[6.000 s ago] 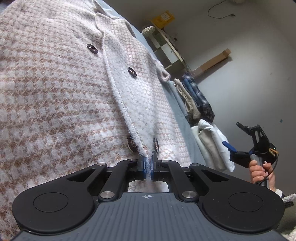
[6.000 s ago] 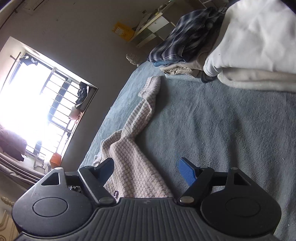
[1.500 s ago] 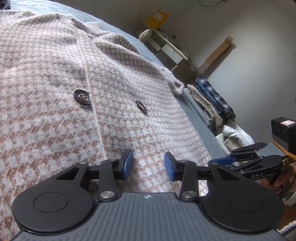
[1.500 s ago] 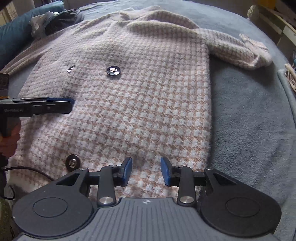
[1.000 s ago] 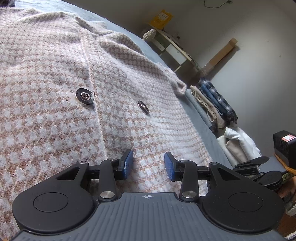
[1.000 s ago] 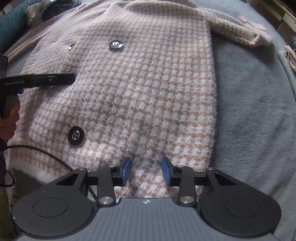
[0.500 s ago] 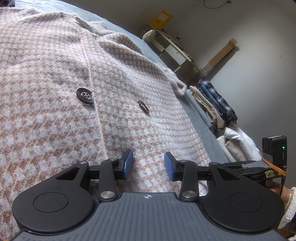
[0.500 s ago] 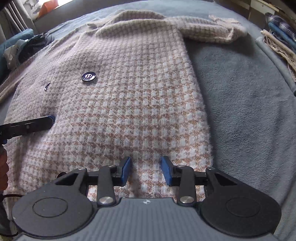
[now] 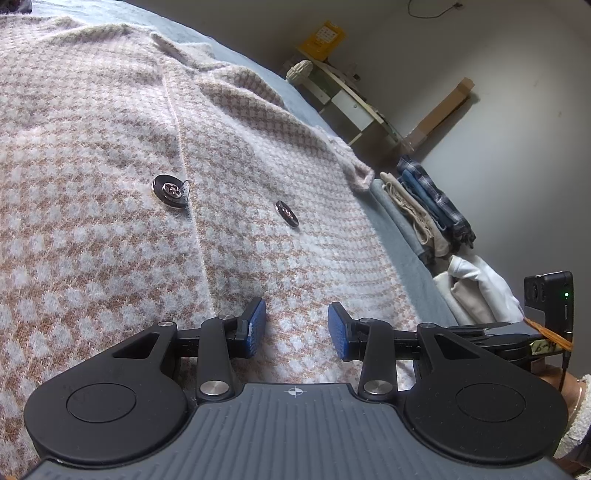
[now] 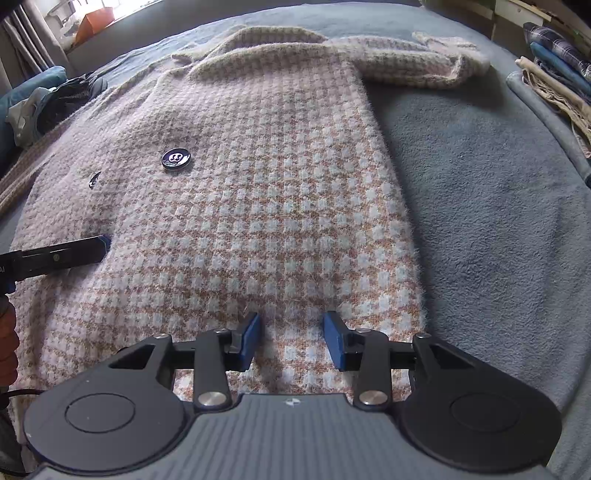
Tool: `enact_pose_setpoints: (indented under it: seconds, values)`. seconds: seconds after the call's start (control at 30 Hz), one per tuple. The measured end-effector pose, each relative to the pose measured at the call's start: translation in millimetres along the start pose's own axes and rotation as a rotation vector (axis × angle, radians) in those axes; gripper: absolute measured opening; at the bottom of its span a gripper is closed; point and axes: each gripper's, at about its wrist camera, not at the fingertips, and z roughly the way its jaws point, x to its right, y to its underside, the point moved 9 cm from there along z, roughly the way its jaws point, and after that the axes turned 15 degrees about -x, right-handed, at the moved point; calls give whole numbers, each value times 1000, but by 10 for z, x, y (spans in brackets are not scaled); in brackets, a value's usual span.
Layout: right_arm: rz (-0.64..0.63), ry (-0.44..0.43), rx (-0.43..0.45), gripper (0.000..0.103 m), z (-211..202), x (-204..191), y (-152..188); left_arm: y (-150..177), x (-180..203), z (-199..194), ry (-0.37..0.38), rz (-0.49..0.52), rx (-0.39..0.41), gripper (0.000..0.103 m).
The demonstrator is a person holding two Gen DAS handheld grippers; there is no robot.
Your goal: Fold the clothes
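Grey bedding (image 10: 480, 192) carried everything. Both the left gripper (image 9: 294, 328) and right gripper (image 10: 291, 341) hovered with jaws apart, holding nothing, over the hem of the checked cardigan (image 10: 258, 177). It lay flat, long axis running away to its collar at frame top, one sleeve (image 10: 417, 66) reaching upper right.

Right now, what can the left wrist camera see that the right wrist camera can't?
Only the left wrist view shows the yellow box by the wall and the white folded clothes. Only the right wrist view shows the dark bundle beside the blue pillow. Both show the checked knit coat with its buttons, the grey blanket, and open tools: left tool, right tool.
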Motion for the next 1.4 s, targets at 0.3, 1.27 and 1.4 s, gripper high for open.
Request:
enact_pose_setpoints:
  seconds: [0.3,1.27,1.4]
  values:
    - [0,0,-2,41,7,4,-11,-3,4,5,0,-4,1,37]
    - [-5,-2,-7,43,20,-1,-5,0,-2,16,-3,-1,4,37]
    - [-4,-2,-7,43,21,-6,-6,0,0,18,-3,-1,5,37]
